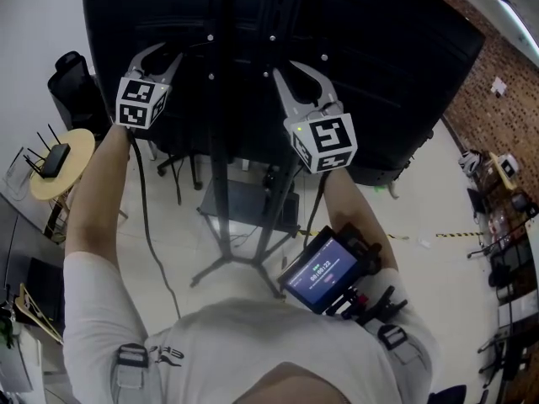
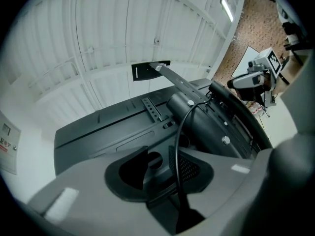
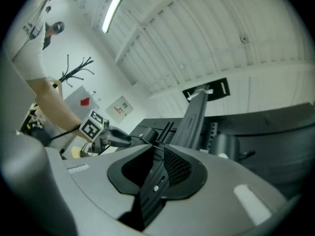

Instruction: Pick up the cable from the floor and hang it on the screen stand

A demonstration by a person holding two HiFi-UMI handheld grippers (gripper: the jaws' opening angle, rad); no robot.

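The big black screen (image 1: 362,74) stands with its back to me on a black stand (image 1: 221,141). Both grippers are raised against that back. My left gripper (image 1: 164,53) has its jaws apart, and the thin black cable (image 2: 178,146) runs up between them, close to the right pad, then curves over the stand's mount (image 2: 197,117). From that gripper the cable (image 1: 147,225) hangs down along my left arm. My right gripper (image 1: 290,70) is open beside the stand's pole. A thin stretch of cable (image 3: 142,140) crosses just in front of its tips, not gripped.
The stand's legs (image 1: 221,263) spread on the pale floor below. A round yellow table (image 1: 80,154) with a router stands at the left, with a black chair (image 1: 72,78) behind it. A device with a lit display (image 1: 324,272) hangs at my chest. Brick wall (image 1: 497,99) and clutter lie at the right.
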